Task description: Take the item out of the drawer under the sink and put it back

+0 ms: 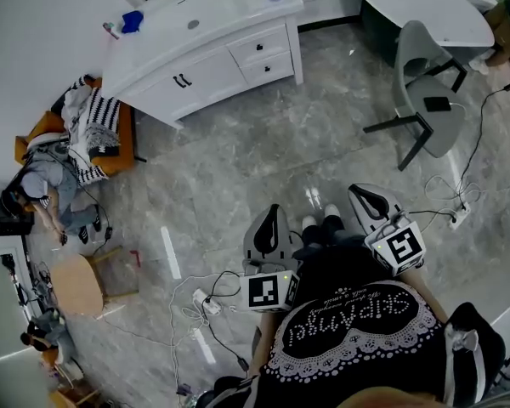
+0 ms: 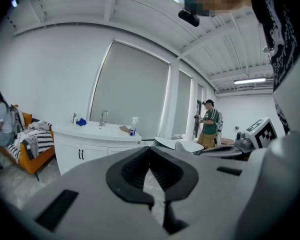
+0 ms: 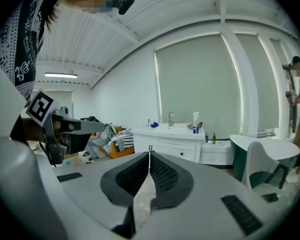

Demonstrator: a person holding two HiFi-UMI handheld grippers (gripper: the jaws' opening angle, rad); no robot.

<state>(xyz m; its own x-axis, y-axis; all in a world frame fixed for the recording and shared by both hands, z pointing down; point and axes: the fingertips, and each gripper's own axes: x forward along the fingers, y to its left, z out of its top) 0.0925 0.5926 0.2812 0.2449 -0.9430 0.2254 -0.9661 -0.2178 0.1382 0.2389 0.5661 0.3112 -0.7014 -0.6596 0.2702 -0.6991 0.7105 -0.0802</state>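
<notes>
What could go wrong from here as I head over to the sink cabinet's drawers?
A corded power strip lies on the floor just left of your feet; it could trip you. The left gripper and right gripper are both shut and empty, so they might bump a drawer knob unless opened first. The sink cabinet has two drawers beside a pair of doors; you could open the wrong one.

The person wears a black top (image 1: pixel 357 347) with white lettering and white lace-like trim. The left gripper (image 1: pixel 271 212) and right gripper (image 1: pixel 367 194) are pale grey with black ribbed pads (image 3: pixel 162 176), each bearing a white cube (image 1: pixel 268 290) with black square markers.
</notes>
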